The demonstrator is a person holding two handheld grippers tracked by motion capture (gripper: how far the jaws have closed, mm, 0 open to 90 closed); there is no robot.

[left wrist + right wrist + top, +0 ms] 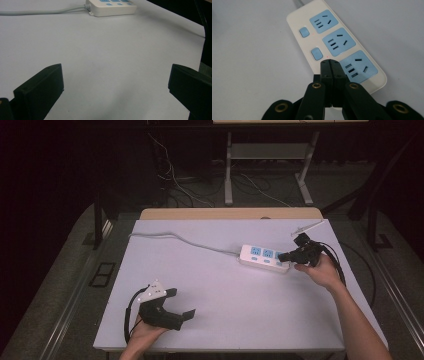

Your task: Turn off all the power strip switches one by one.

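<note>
- A white plastic power strip (264, 258) with three light-blue socket faces lies flat on the right half of the pale lavender-grey table top (225, 295), its long side running roughly left to right in the high view.
- A grey cable (180, 239) leaves the strip's left end and curves across the table toward the far left corner.
- The right gripper (286, 256), black and held in the person's right hand (322, 271), sits at the right end of the strip.
- In the right gripper view, its jaws are pressed together with nothing between them, and the joined tips (329, 65) rest over the strip's surface just beside the nearest blue socket face (358, 66), below the second of two small blue rocker switches (316, 53).
- The left gripper (181, 304), black with a grey three-cornered plate on top, is held low near the table's front left edge, well apart from the strip.
- In the left gripper view, its jaws are spread wide over bare table, pointing toward the strip (111, 7).
</note>
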